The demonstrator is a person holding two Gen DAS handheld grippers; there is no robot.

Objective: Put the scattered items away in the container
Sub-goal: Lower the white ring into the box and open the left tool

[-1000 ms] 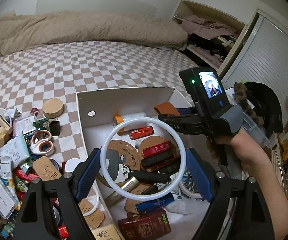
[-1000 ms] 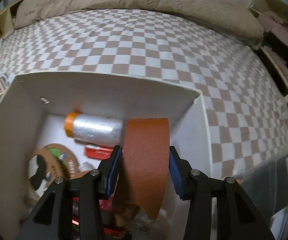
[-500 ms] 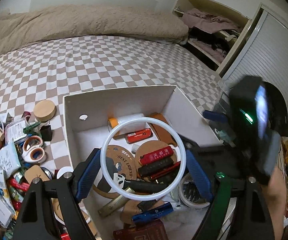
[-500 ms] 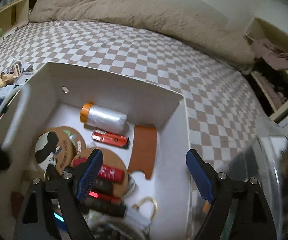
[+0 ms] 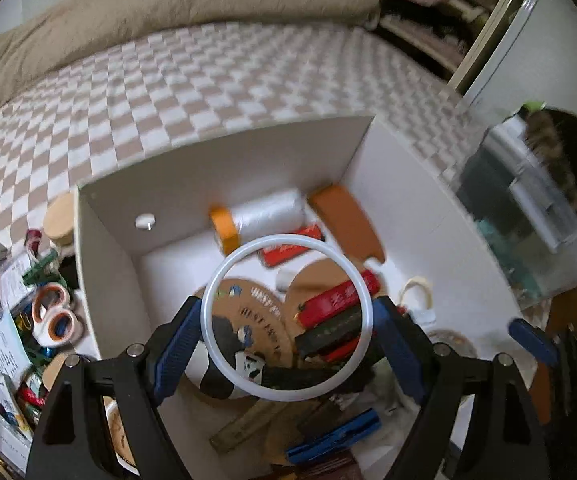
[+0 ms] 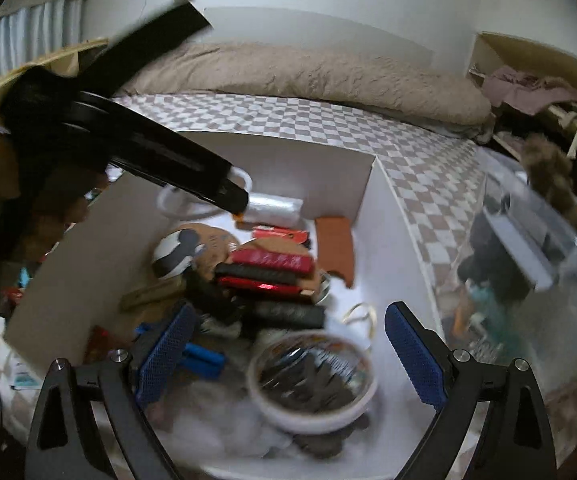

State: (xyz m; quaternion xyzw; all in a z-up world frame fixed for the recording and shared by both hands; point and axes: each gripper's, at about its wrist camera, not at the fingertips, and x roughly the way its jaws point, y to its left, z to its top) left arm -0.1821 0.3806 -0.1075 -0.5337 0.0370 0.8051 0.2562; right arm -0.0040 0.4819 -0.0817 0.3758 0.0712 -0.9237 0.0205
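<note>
The right gripper (image 6: 288, 356) has its jaws spread wide with nothing between them, hanging over the white box (image 6: 328, 168). The left gripper (image 6: 192, 178) reaches in holding a white ring (image 6: 168, 204). Brown leather piece (image 6: 334, 248) lies by the far corner.

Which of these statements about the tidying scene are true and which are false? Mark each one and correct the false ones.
1. The left gripper holds a white ring between its fingers. True.
2. The right gripper holds the brown leather piece. False: its jaws stand open with nothing between them, and the leather piece lies inside the white box near the far right corner.
3. The scissors with orange-and-white handles lie inside the box. False: they lie outside it, among the clutter to its left.
4. A roll of clear film with an orange end lies against the box's far wall. True.
5. The box sits on a checkered bedcover. True.
</note>
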